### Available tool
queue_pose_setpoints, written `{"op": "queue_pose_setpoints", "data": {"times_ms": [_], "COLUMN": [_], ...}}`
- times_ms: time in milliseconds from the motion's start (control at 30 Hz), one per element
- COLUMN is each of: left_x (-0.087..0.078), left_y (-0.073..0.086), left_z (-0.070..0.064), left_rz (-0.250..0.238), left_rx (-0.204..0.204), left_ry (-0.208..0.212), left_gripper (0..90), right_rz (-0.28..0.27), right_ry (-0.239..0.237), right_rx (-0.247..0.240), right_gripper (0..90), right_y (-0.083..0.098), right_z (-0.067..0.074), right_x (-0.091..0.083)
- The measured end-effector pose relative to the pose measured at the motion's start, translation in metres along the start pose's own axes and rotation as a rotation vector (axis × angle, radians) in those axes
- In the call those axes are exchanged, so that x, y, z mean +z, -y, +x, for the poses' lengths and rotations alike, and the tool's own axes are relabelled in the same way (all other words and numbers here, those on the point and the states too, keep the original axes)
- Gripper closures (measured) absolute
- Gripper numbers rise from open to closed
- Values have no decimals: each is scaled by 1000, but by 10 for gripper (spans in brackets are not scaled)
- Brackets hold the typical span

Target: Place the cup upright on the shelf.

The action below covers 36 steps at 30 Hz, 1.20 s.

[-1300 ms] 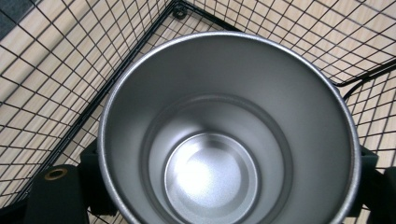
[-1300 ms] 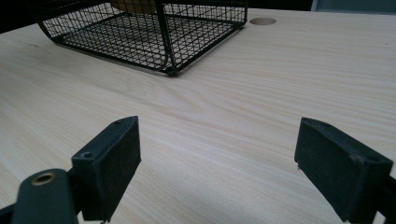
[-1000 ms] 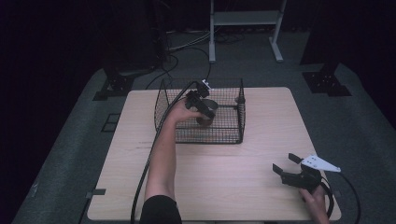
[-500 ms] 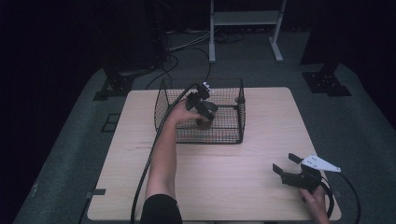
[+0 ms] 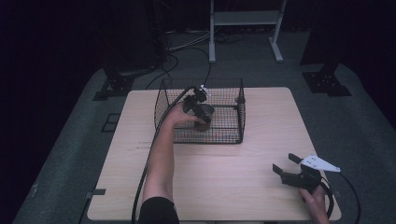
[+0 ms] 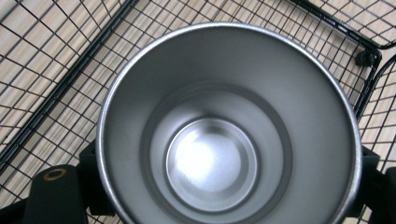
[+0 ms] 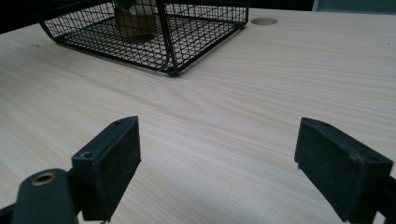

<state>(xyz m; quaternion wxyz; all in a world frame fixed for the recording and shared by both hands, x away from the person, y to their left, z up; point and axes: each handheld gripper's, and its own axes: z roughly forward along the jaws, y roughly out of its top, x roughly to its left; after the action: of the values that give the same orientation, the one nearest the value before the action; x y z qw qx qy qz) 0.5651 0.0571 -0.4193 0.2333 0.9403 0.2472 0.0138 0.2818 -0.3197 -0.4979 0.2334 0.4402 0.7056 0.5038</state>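
Note:
An empty steel cup [image 6: 215, 158] is gripped by its sides in my left gripper [image 6: 229, 186], whose black pads sit against its outer wall on both sides. The jaws have just been opening slightly, and the cup is still between them. In the high view the cup [image 5: 206, 113] and left gripper [image 5: 202, 119] are inside the black wire basket [image 5: 240, 100], low over its mesh floor [image 6: 56, 70]. My right gripper [image 5: 285, 164] rests at the table's near right corner. Its jaws stand wide open over bare wood [image 7: 217, 158] with nothing between them.
The wire basket [image 7: 140, 42] stands at the middle back of the light wooden table [image 5: 261, 154]. A round cable hole [image 7: 264, 21] lies beyond it. Cables trail from both grippers. Dark floor and stand legs surround the table.
The left hand has shifted slightly inside the basket with the cup still in the gripper. The right gripper has not moved.

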Motion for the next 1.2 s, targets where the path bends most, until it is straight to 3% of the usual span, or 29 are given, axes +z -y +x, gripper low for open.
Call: {"op": "queue_pose_setpoints", "data": {"times_ms": [167,600,900,1200], "left_x": [-1,1,-3,-15], "left_y": [1,3,2,0], "left_z": [-1,-2,-4,-6], "left_rz": [24,50,26,-29], "left_rx": [14,5,1,5], "left_ry": [-3,9,12,1], "left_gripper": [165,123,94,70], "right_rz": [0,1,1,2], "right_ry": [1,4,4,5], "right_rx": [-1,-3,-2,-7], "right_gripper": [137,137,137,137], "right_y": [0,0,0,0], "right_z": [0,1,1,1], "right_x": [0,0,0,0]}}
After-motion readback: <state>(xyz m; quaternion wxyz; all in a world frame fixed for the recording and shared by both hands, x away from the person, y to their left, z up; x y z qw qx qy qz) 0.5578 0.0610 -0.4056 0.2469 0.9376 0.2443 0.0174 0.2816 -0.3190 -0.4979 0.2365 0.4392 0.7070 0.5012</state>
